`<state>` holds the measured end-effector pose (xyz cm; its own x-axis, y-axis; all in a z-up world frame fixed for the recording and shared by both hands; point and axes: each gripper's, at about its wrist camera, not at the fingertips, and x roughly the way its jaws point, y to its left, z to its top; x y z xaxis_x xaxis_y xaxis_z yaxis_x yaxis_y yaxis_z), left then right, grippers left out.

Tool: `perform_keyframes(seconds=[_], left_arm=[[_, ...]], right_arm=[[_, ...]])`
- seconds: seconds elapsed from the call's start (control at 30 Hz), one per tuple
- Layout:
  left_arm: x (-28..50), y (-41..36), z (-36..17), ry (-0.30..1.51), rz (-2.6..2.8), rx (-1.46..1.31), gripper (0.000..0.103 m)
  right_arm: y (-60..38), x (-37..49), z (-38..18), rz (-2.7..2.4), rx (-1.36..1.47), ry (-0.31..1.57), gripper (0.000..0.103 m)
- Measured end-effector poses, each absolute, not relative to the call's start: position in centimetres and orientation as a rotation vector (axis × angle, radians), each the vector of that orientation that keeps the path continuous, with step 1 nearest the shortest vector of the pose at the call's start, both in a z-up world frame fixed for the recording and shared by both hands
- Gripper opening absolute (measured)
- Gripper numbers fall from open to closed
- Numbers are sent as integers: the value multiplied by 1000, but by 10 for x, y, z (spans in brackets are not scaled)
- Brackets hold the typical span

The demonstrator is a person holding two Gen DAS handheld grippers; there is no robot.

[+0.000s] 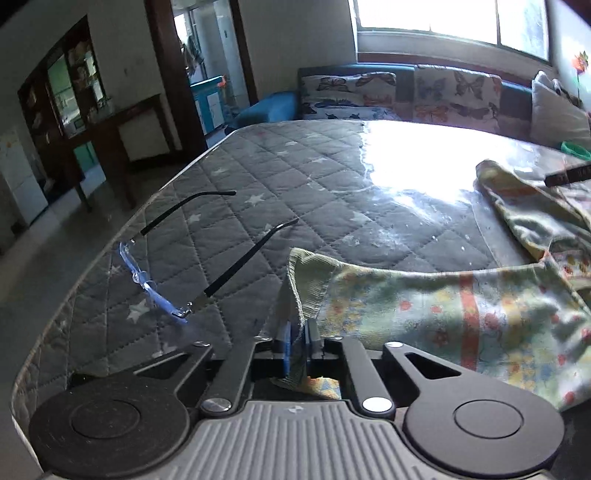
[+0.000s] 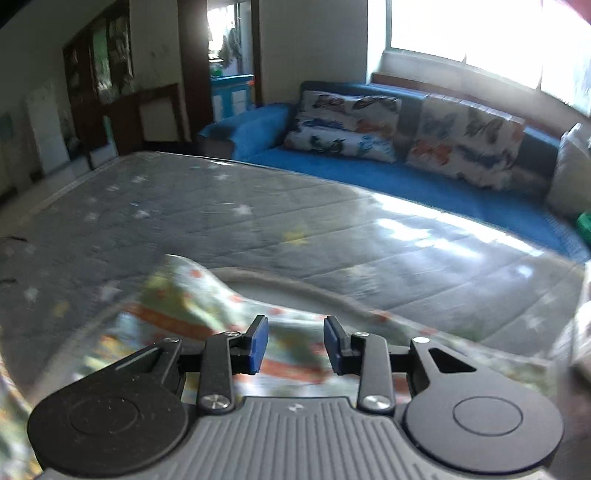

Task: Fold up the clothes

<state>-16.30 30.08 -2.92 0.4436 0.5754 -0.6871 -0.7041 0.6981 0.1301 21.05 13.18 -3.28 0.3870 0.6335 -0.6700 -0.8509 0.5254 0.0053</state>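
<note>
On the grey quilted table cover (image 1: pixel 295 173), toward its near edge, lay the floral garment (image 1: pixel 461 317), pale green with red and yellow flowers and an orange-red stripe. Its ribbed hem corner rose from the surface into the left gripper (image 1: pixel 295 345), whose blue pads were closed on the fabric; a fold of cloth hung down between and below the jaws. The left gripper pointed forward and downward across the table.

A second part of the garment spread toward the far right of the left wrist view, where a dark bar-shaped object, too little of it visible to identify, lay over it.

The right gripper (image 2: pixel 295 343) hovered over the same garment (image 2: pixel 207 306), also angled forward and downward. Its jaws stood apart with a clear gap between the blue pads (image 2: pixel 258 345), and cloth was visible through that gap, below the pads rather than pressed by them. The right wrist view was blurred, so contact with the fabric could not be confirmed.

A pair of eyeglasses (image 1: pixel 173 266) rested on the table cover left of the garment, temples unfolded, apart from the cloth. Beyond the table stood a blue sofa (image 2: pixel 369 173) with butterfly-print cushions (image 2: pixel 343 125) beneath a bright window (image 1: pixel 450 22).
</note>
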Motion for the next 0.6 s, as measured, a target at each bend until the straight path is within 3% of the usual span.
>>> perform_keyframes(seconds=[0.27,0.4,0.6], left_arm=[[-166,301,-21,759,809,-180,6],[-165,303,-18,754,819,-178,6],[-164,306,-21,765,838,-175,6]], right_arm=[[143,226,-46,969,-386,704,25],[146,225,-46,967,-365,694,3],[143,228,-46,903,-360,658,1]])
